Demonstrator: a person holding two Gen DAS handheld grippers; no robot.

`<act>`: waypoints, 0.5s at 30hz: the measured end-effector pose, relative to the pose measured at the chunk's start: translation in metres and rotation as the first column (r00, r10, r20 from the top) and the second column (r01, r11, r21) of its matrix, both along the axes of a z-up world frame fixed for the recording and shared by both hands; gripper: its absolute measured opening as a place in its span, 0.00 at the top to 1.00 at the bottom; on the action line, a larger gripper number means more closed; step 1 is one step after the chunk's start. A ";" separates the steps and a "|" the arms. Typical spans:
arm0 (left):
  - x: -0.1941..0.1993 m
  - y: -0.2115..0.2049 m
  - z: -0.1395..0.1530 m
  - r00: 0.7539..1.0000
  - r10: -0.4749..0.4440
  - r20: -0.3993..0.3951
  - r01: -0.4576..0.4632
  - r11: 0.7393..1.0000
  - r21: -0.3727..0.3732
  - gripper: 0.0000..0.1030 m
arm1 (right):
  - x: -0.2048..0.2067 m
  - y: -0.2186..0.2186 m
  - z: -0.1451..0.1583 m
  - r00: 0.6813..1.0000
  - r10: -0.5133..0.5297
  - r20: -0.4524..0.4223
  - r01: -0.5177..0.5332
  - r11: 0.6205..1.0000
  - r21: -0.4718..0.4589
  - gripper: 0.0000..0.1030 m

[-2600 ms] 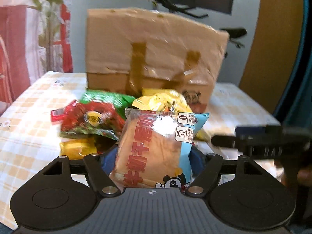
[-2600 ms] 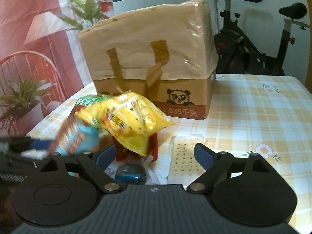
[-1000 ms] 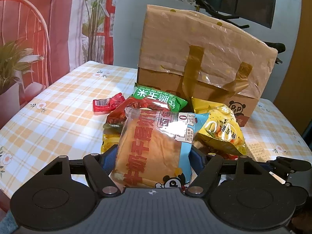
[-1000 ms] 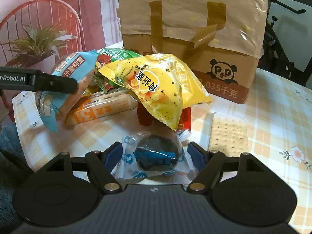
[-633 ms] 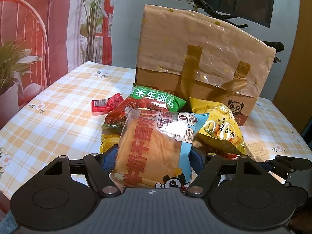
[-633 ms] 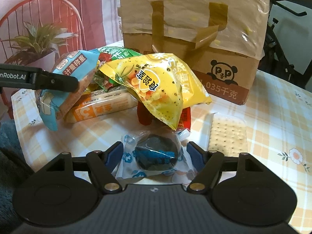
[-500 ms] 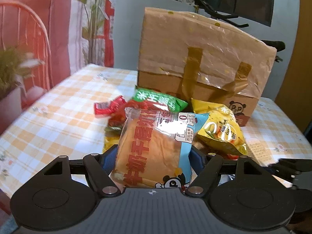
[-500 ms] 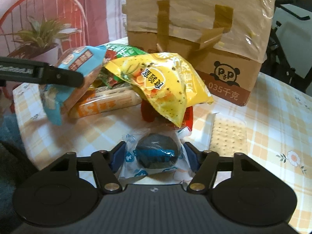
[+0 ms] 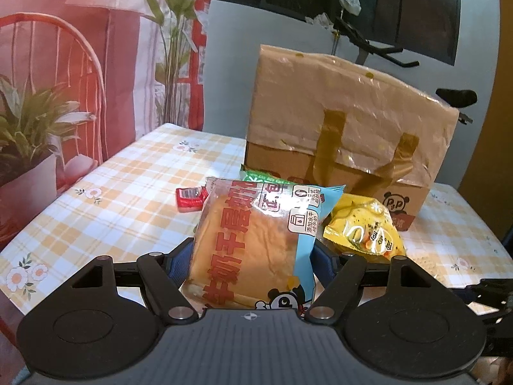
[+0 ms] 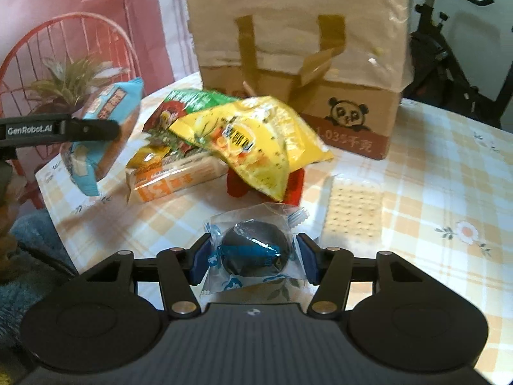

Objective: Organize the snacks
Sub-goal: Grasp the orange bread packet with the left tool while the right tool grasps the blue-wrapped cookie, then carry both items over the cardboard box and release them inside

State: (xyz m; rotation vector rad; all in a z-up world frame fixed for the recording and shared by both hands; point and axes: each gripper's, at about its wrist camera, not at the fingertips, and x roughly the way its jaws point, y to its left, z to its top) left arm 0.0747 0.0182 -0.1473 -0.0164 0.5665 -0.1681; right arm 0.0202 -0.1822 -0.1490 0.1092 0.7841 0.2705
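Two hand-held grippers loaded. Left hand-held gripper [image 9: 251, 256] clamps the bread pack [image 9: 256, 243] mid-width, held above the bench [image 9: 128, 192]. Right hand-held gripper [image 10: 253, 258] is closing on the dark round cake [image 10: 255, 252] in a clear wrapper, pads at the film edges. Risk: slick film, so the cake could slip out. The snack pile [image 10: 237, 141] by the taped box [image 10: 298, 48] is loosely stacked and could topple if bumped.
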 end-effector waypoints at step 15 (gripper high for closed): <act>-0.002 0.005 0.000 0.999 0.033 0.013 -0.033 0.999 -0.002 0.25 | -0.012 -0.029 0.023 0.976 -0.166 0.140 0.162 0.986 0.038 0.44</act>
